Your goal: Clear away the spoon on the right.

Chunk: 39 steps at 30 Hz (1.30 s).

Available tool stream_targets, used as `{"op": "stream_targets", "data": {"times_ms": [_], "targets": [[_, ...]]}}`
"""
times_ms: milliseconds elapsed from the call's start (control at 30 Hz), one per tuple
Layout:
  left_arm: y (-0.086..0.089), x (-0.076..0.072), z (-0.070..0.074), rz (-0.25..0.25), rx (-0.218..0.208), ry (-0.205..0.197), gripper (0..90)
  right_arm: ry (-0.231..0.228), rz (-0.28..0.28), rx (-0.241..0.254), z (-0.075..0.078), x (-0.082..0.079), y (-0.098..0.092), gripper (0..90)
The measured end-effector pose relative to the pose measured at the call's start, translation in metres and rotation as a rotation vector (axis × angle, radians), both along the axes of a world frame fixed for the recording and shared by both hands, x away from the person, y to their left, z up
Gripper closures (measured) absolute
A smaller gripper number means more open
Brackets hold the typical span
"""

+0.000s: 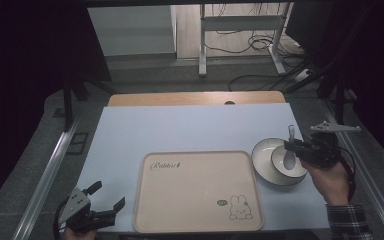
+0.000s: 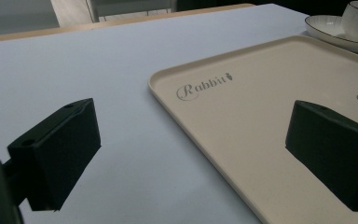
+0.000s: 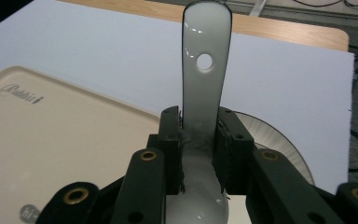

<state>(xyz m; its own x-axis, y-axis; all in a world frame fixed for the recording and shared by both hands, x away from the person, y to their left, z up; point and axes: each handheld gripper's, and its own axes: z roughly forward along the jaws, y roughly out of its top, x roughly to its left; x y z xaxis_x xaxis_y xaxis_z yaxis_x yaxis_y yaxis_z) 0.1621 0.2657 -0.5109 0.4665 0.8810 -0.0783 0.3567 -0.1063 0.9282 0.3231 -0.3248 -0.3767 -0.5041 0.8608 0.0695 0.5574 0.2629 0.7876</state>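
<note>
Background beyond the counter [image 1: 180,130]
A white desk frame [image 1: 240,35] stands on the floor behind it, with dark cables [image 1: 260,45] looping around its legs.

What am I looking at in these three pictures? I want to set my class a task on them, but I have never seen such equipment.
No robot here: a person holds a hand tool with two jaws, a gripper, in each hand. The high view looks down on the table from above. The other two pictures come from small cameras riding on the grippers, looking along their black jaws.

On the pale mat lie a beige tray printed with a rabbit, and to its right a plate with a bowl on it.

The left gripper is open near the tray's left edge and holds nothing. The right gripper is shut on a white spoon, over the bowl.
</note>
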Motion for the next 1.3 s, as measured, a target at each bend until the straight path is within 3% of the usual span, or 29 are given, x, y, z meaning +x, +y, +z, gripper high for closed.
{"op": "stream_targets", "data": {"times_ms": [300, 600, 967, 1300], "targets": [[0.000, 0.000, 0.001, -0.003, 0.001, -0.004, 3.0, 0.004, 0.052, 0.025, 0.008, -0.012, 0.013, 74.2], [-0.001, 0.000, 0.001, -0.004, 0.002, -0.004, 3.0, 0.014, 0.097, 0.019, 0.007, -0.021, 0.027, 74.2], [-0.001, 0.000, 0.001, -0.009, 0.000, -0.005, 3.4, 0.041, 0.160, -0.001, -0.002, -0.031, 0.047, 74.2], [-0.001, 0.001, 0.001, -0.014, -0.002, -0.006, 3.5, 0.097, 0.210, -0.039, -0.018, -0.032, 0.066, 74.3]]}}
